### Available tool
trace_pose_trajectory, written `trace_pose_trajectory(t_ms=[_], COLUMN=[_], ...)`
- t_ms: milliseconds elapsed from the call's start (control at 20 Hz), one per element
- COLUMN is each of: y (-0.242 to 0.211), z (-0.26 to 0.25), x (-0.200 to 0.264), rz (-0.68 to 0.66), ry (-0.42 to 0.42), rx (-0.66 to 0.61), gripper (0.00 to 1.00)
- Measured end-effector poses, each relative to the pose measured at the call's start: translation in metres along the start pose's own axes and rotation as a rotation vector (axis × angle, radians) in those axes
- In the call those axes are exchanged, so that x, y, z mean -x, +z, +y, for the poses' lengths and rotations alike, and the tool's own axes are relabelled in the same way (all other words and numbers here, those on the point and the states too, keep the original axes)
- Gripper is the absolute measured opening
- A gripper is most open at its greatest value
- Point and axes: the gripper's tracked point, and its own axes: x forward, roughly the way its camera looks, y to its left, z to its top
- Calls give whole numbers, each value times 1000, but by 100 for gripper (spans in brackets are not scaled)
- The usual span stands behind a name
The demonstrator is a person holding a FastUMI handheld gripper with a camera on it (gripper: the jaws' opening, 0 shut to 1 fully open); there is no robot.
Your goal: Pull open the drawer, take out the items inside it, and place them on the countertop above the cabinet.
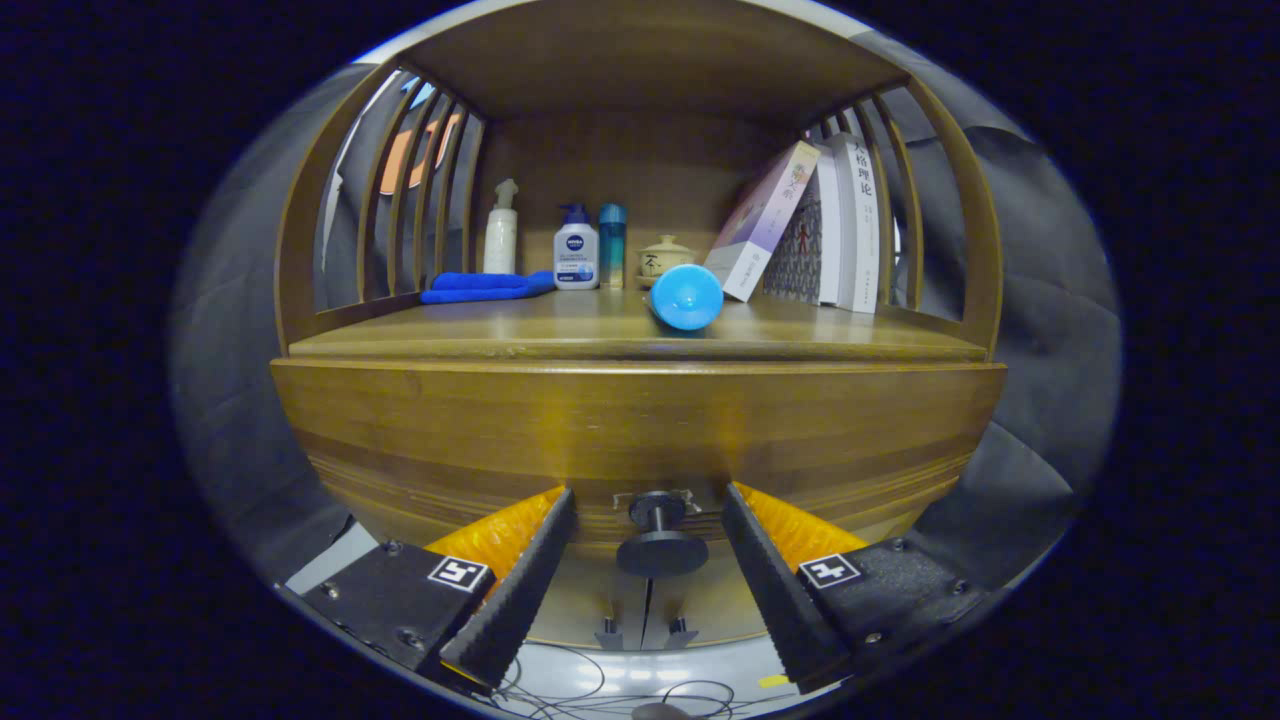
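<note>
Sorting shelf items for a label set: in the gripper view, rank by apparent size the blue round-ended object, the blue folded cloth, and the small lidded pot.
1. blue folded cloth
2. blue round-ended object, though it lies nearer the camera
3. small lidded pot

The hand-held gripper is open around the drawer knob.

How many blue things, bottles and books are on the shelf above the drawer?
Bottles: 3 (white spray bottle, white pump bottle, slim teal bottle)
Blue things: 2 (cloth, round-ended thing)
Books: about 4
Small lidded pot: 1
Total: about 10
Gripper: open around the drawer knob.
</note>
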Motion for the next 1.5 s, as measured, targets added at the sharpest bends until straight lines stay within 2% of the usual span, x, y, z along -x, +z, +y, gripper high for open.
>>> trace_pose_trajectory(t_ms=[450,600,850,1150,1300,1500], y=[-1,1,-2,9,26,45], z=[-3,-8,-19,-26,-23,-34], x=[-3,9,76,180,230,275], rz=[20,25,-24,-106,-181,-314], ry=[15,13,25,67,96,68], rx=[11,4,4,-3,-21,-37], gripper=[98,98,98,98,98,98])
